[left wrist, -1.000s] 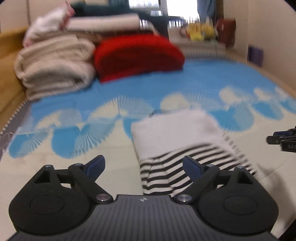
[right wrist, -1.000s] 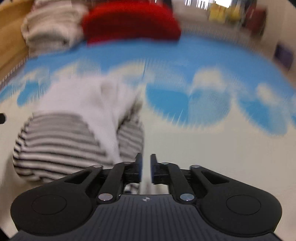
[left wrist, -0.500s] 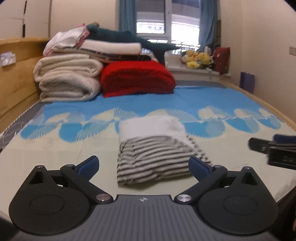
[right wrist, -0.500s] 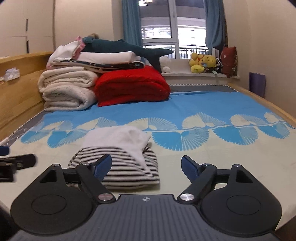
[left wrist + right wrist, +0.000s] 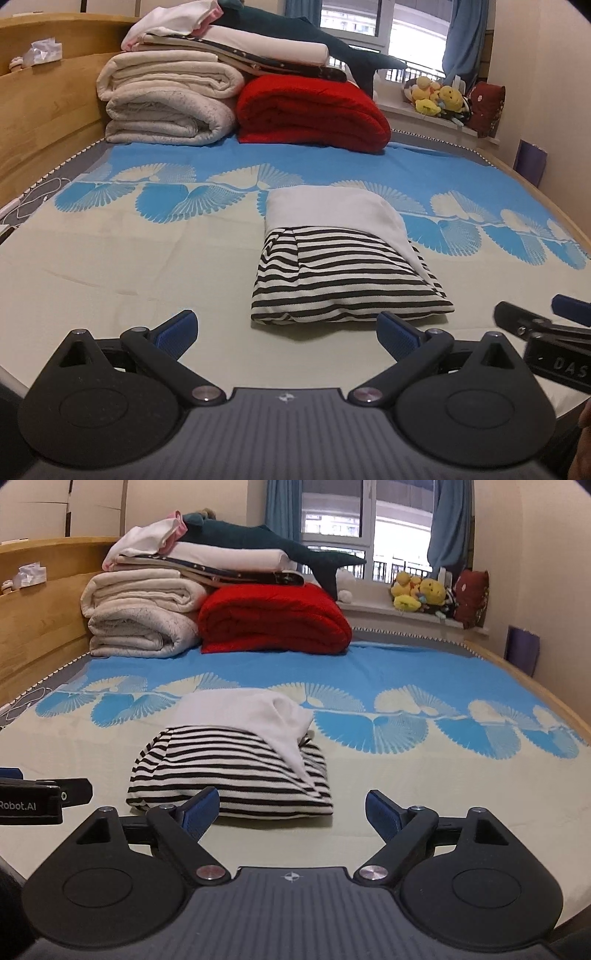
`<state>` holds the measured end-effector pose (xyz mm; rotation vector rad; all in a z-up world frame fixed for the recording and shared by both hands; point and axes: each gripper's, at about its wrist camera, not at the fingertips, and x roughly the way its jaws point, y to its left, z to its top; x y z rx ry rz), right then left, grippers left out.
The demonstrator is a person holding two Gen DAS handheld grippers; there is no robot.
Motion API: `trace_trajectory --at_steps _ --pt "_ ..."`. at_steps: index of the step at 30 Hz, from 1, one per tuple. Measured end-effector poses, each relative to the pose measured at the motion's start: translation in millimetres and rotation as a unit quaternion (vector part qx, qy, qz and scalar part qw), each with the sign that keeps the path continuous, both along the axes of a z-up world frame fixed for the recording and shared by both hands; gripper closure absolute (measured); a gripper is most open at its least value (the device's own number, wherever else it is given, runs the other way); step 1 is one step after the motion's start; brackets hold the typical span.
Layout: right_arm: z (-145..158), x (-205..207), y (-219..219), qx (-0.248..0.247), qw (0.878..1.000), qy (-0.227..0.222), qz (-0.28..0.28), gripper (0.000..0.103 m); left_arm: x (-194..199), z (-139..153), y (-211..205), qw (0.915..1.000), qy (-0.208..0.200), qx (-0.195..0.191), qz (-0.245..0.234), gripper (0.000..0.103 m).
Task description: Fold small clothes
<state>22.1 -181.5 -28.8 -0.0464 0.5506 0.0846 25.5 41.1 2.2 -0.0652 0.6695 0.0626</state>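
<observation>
Now both the left gripper (image 5: pixel 286 330) and right gripper (image 5: pixel 291 810) hover wide apart, empty, before the folded garment (image 5: pixel 343 266).

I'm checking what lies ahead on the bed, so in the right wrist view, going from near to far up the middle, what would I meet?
right gripper with its jaws open → folded striped garment → blue patterned bedspread → red blanket → window

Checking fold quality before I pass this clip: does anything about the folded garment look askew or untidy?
Slightly. The striped garment lies folded on the bed sheet, but its white part drapes diagonally over the right side, leaving the bundle lopsided. Both grippers are open and clear of it.
</observation>
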Motion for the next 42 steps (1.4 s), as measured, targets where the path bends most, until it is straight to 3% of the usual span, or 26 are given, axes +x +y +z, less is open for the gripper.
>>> trace_trajectory --at_steps 17,42 --pt "-8.2 9.8 20.2 -0.015 0.999 0.002 0.029 0.016 4.3 -7.7 -9.2 0.9998 -0.002 0.001 -0.019 0.0" --pt "-11.9 11.7 15.9 -0.012 1.0 0.013 0.021 0.016 6.9 -12.1 -12.1 0.9996 0.004 -0.007 -0.026 0.0"
